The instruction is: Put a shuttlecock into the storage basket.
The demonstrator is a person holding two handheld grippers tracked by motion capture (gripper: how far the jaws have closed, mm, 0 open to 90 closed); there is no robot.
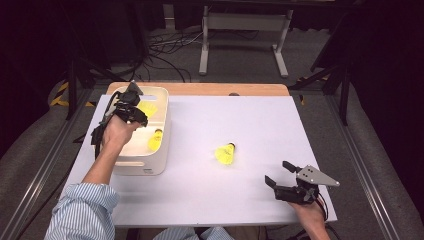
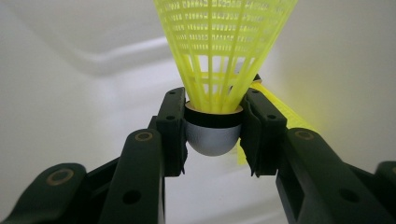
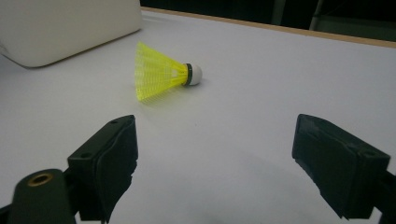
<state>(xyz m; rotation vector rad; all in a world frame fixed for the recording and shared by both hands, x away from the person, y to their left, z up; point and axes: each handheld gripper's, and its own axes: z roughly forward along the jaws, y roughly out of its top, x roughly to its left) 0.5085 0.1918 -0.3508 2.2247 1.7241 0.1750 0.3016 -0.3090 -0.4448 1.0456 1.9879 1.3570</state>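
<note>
now the white bin [image 1: 161, 131] surrounds the left claw [image 2: 214, 122], which reaches down inside it. this claw is clenched on a yellow shuttlecock [image 2: 219, 60]: its two pads press the rounded cork base from both sides, and the skirt points away ahead of it. the right claw [image 3: 215, 163] is released, jaws wide apart with nothing between, low over the table [image 3: 261, 84]. another shuttlecock [image 3: 161, 70] lies on its side ahead of it, apart, cork to the right.
</note>
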